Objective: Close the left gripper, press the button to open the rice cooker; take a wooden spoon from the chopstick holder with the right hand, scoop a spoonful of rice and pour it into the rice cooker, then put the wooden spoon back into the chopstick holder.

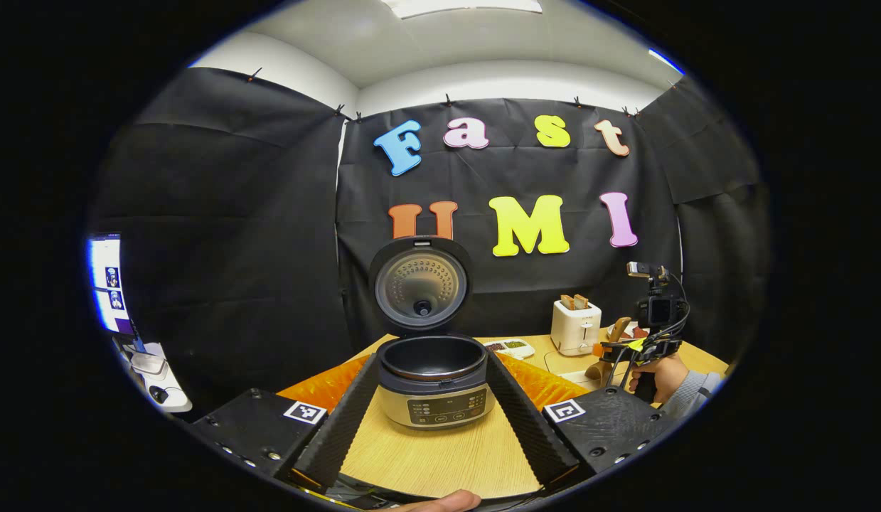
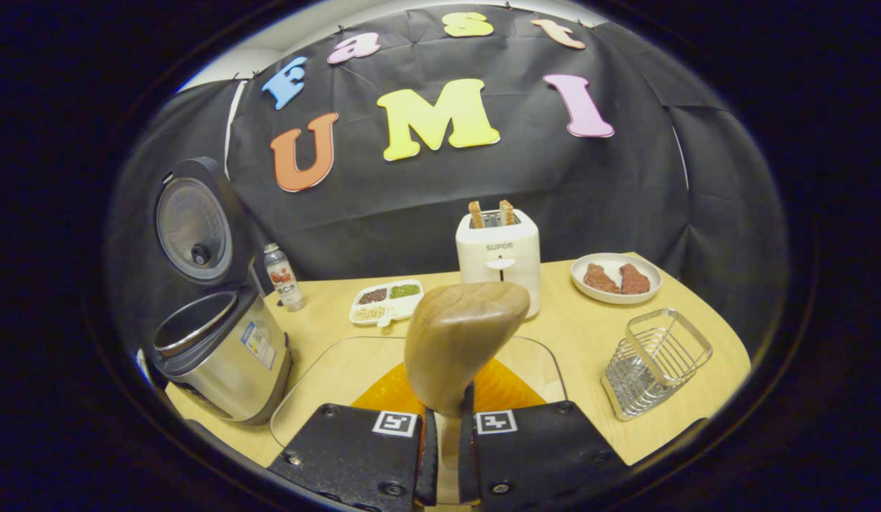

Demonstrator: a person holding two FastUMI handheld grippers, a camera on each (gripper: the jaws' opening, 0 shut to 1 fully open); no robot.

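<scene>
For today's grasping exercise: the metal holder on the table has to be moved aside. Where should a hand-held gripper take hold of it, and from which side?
Grip the metal holder by its top wire rim, coming from above. It stands open-topped and leaning, and the thin rim likely fits between two fingers better than the wide slatted walls.

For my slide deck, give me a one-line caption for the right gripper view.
Right claw shut on the wooden spoon, open rice cooker at left, wire chopstick holder at right.
</scene>
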